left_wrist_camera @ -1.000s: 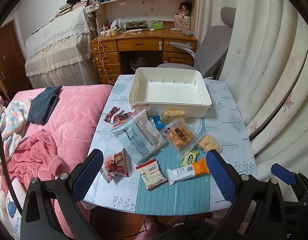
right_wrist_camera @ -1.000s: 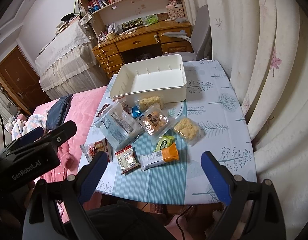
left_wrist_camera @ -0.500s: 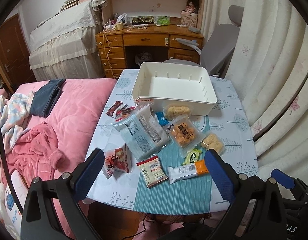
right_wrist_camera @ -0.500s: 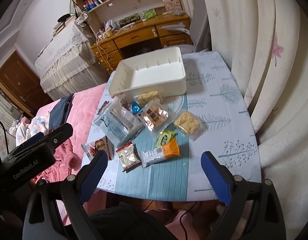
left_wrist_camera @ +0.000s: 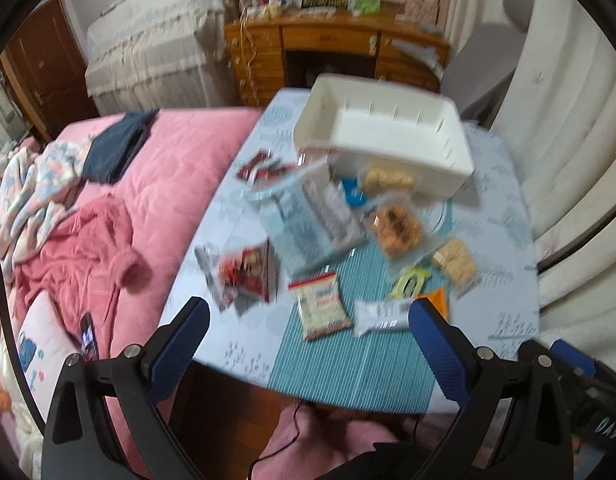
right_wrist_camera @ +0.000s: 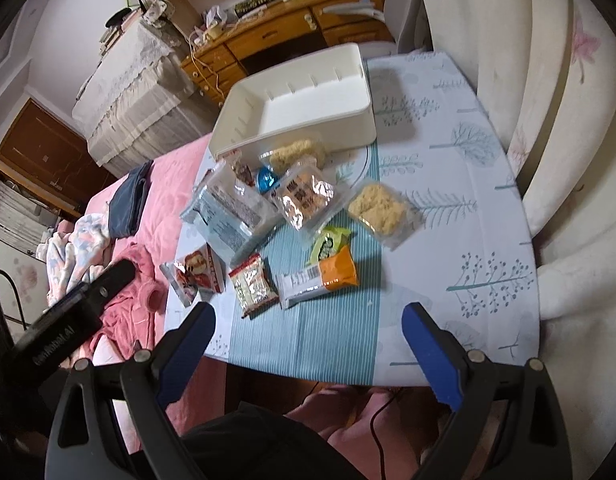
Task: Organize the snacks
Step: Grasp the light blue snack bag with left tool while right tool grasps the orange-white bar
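Snacks: a loose spread of packets on the small table with the tree-print cloth (right_wrist_camera: 460, 168), all lying outside the bin, most on its teal striped centre strip.
Front row: orange-and-white wrapped bar (right_wrist_camera: 320, 278) lies flat, touching the little green sachet (right_wrist_camera: 328, 242) behind it; a small white-and-red pouch (right_wrist_camera: 253, 284) sits just to its left.
Left edge: red-printed foil packet (right_wrist_camera: 195, 274) near the table's bed side.
Middle: big clear bag with a blue-grey label (right_wrist_camera: 227, 212), beside it a clear pack of golden biscuits (right_wrist_camera: 303, 198).
Right: clear pack of pale crumbly cake (right_wrist_camera: 382, 208), a little apart from the rest.
Bin: white rectangular plastic bin (right_wrist_camera: 308, 96) at the far end, nothing visible inside; one more pale pack (right_wrist_camera: 295, 152) lies against its near wall.
Left claw: left gripper (left_wrist_camera: 308, 320) spread wide, nothing between the blue pads, hovering over the near table edge; this view is motion-blurred.
Right claw: right gripper (right_wrist_camera: 308, 322) also wide apart, holding nothing, above the near edge.
Surroundings: pink quilted bed (left_wrist_camera: 155, 184) to the left, wooden desk (right_wrist_camera: 291, 28) beyond.
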`<state>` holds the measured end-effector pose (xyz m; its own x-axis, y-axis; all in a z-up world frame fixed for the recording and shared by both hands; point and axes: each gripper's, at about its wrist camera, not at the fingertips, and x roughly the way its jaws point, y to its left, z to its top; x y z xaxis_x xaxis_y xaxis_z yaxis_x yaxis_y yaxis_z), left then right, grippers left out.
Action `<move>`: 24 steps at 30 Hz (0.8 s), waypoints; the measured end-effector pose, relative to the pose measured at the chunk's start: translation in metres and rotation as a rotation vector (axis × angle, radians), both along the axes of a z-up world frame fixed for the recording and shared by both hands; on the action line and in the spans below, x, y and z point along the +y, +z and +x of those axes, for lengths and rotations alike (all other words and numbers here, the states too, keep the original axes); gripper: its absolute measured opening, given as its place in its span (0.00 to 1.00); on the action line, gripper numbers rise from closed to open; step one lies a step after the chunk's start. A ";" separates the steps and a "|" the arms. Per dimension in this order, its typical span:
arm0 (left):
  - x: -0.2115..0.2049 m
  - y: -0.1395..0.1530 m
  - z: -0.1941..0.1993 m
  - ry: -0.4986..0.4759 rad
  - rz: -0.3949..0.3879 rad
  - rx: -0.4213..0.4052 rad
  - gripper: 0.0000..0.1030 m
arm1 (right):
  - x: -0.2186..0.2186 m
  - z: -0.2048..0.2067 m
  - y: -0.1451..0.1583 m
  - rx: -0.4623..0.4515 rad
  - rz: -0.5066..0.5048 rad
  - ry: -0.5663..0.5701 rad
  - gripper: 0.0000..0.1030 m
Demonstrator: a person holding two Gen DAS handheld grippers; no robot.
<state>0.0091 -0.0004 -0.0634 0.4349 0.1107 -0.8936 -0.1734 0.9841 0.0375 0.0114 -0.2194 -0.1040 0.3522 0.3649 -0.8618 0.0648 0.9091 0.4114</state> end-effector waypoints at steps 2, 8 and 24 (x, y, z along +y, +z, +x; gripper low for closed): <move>0.002 -0.012 0.000 0.017 -0.006 0.052 0.97 | -0.002 0.003 -0.007 0.023 0.015 0.005 0.92; 0.019 -0.041 0.002 0.084 -0.056 0.147 0.96 | -0.006 0.013 -0.029 0.129 0.077 -0.001 0.92; 0.081 -0.090 0.090 0.059 -0.212 0.296 0.96 | -0.007 0.036 -0.108 0.474 0.335 -0.360 0.92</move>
